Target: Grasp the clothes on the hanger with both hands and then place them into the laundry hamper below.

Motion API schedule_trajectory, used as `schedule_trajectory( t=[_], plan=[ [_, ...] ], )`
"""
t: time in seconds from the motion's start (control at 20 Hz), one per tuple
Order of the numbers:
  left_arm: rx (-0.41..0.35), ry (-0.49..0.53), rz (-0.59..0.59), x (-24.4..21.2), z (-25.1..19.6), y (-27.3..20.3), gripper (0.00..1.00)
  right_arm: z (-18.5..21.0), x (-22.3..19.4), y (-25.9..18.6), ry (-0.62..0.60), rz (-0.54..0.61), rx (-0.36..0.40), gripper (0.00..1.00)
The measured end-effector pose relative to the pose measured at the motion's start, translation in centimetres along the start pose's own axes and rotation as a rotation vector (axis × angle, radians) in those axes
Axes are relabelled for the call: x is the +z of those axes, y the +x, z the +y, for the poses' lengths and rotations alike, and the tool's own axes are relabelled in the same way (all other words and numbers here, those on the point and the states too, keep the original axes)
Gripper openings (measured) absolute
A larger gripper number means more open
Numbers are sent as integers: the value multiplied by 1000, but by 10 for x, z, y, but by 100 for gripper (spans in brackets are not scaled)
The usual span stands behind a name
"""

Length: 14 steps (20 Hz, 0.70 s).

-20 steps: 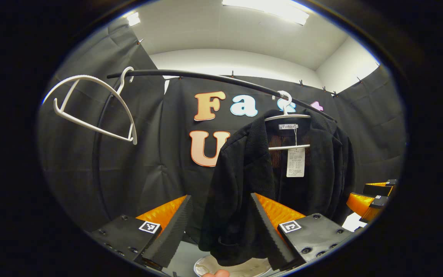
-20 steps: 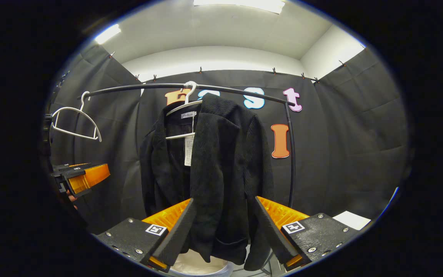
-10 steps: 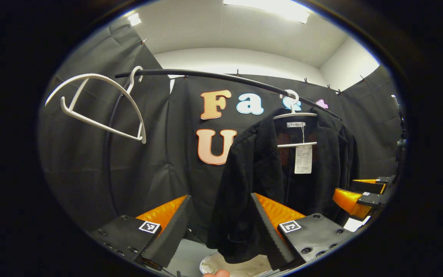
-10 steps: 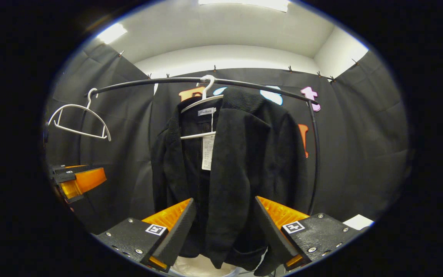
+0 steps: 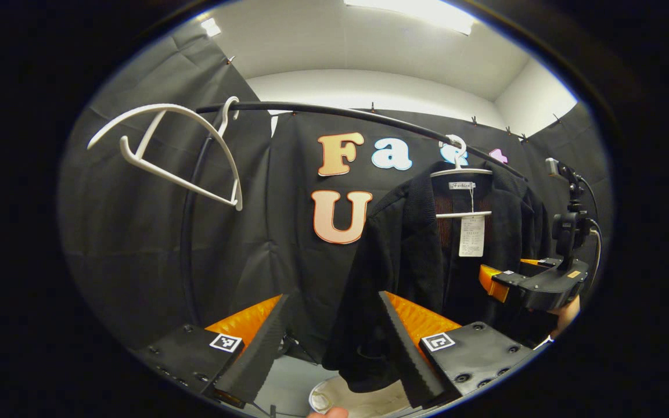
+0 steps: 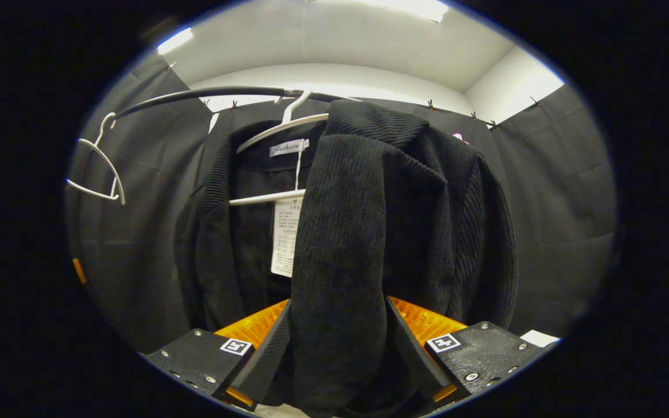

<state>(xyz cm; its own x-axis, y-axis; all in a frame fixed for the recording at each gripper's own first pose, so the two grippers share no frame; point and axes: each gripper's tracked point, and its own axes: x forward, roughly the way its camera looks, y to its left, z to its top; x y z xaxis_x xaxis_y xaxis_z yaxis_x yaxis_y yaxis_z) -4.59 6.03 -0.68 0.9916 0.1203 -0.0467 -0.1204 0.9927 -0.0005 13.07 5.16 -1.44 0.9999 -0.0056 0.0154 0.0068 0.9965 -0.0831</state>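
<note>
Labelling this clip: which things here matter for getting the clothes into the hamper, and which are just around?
Job:
- black jacket
- its white hanger
- laundry hamper below
- left hand-held gripper, open
- right hand-held gripper, open around the jacket front

Just around:
- empty white hanger
- black rail

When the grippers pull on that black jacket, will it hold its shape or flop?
Probably flop: the black jacket drapes in soft folds from the white hanger. Its thick ribbed knit looks grippy and fairly heavy. Since the hanger only hooks over the rail, it may swing.
</note>
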Motion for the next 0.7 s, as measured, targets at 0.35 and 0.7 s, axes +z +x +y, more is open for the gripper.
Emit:
schedule_trajectory(
  t=[0.35,0.7],
  plan=[
    [-135,-18,-8,-2,-44,31,94,-10,-1,-7,-48,8,11,22],
    [-322,-69,-19,-7,-142,94,94,-13,37,-63,-86,-48,101,10]
  ],
)
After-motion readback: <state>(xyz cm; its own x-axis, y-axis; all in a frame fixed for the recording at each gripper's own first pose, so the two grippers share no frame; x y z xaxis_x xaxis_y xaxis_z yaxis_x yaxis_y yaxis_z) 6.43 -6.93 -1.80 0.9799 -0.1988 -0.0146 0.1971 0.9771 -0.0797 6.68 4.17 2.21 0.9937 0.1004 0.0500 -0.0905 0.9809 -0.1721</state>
